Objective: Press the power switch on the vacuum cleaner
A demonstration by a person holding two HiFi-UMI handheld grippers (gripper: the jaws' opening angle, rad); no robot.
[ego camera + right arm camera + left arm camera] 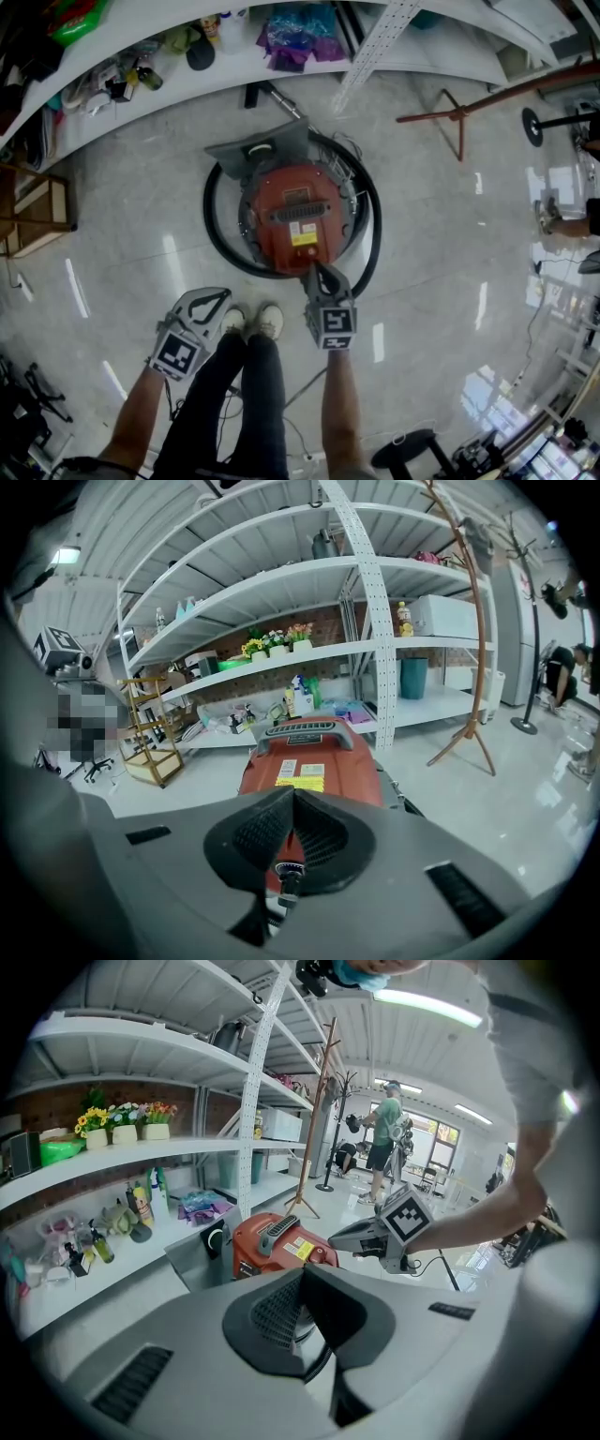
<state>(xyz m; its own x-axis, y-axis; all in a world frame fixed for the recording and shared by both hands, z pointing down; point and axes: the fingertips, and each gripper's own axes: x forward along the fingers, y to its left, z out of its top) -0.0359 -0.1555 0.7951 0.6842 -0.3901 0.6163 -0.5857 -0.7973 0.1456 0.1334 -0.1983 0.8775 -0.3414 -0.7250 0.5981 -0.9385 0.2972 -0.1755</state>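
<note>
Both R tongs (293,794) & L tongs (302,1274) are sitting pressed together at the tips, pinching nothing. R tongs are reaching down to the vacuum (295,211), with the tips sitting at its near end, the edge closest to the person. From head view they're looking like they're touching the red shell, but contact can't be confirmed. Thru the slot under the R tips a small dark round part (284,872) is showing; can't tell if it's the switch. L tongs are hanging off to the side, apart from the vacuum, just beside the person's shoes (251,322). Vacuum is standing on the floor (122,216) in front of a white shelf (234,70), w/ a black hose (209,206) looping round it. A grey handle (305,728) is running across its top, w/ a yellow label (300,783) showing just below. A coat stand (459,117) is standing off to the vacuum's right.
</note>
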